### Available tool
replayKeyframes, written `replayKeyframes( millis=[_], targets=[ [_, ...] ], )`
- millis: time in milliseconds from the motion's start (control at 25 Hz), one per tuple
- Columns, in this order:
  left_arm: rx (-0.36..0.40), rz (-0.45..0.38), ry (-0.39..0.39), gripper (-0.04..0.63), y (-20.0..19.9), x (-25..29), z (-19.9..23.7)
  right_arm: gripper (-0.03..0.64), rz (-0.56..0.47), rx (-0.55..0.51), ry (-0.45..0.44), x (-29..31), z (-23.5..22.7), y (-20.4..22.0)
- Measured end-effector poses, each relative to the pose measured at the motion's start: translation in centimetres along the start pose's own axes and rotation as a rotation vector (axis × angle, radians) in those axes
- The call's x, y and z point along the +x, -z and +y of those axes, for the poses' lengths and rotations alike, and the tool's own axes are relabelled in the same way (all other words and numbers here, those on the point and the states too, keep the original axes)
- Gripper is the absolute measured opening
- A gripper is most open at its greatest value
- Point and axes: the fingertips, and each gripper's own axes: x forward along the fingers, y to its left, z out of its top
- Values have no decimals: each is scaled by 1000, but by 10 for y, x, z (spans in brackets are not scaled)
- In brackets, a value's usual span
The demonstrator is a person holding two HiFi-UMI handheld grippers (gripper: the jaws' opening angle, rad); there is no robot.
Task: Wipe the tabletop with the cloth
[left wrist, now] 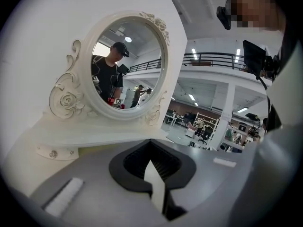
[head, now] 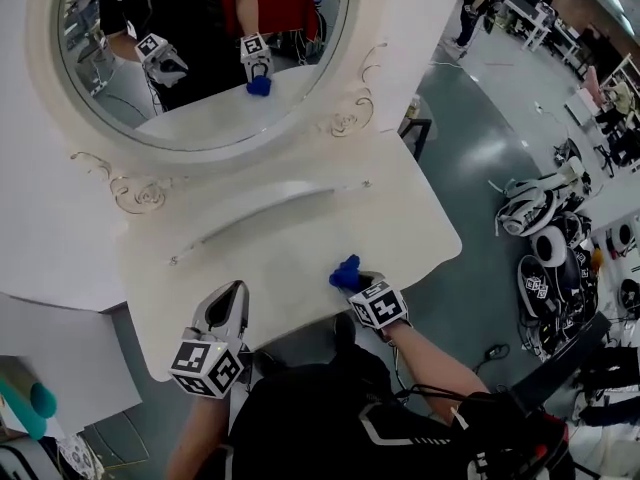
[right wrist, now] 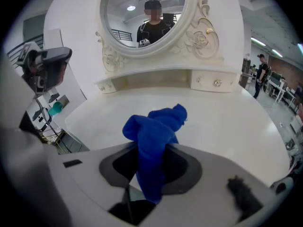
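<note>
A bunched blue cloth (head: 345,273) (right wrist: 154,131) is pinched in my right gripper (head: 354,282) (right wrist: 150,162), which is shut on it at the front right edge of the white tabletop (head: 300,238) (right wrist: 227,122). Whether the cloth touches the surface, I cannot tell. My left gripper (head: 228,306) (left wrist: 155,176) is over the table's front left edge, its jaws together with nothing between them. It points toward the oval mirror (left wrist: 125,65).
The oval mirror (head: 200,58) (right wrist: 147,18) stands at the back above a raised shelf with small drawers (right wrist: 156,77). Grey floor drops off to the right, with headsets and gear (head: 545,218) lying there. A teal object (head: 40,400) sits low at the left.
</note>
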Motion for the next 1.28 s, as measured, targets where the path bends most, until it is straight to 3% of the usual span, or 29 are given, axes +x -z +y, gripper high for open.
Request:
replayKeyframes(
  millis=[200,360,480,600,840,1080,1280],
  targets=[
    [6,10,10,9,0,6,-5,130,35,2,-29,-17,8,23],
    [2,-2,-15,9,-2,4,-6,130,69,72,-71,-23,5,21],
    [-4,-13,-56,9,-3,-1,-1,130,-9,96,-47,-11,-17,-20],
    [-17,-16,-106,9,0,-10,4,130,-46,7,7,15,-47,-69],
    [-43,-19,-205,9,4,-27,15,130,-48,-21,80,72,-94,-130],
    [-55,-16,-227,9,9,-32,21,130,-40,-60,89,82,-96,-129],
    [-45,-15,-171,9,7,-23,16,130,-21,-36,68,62,-85,-97]
  ],
)
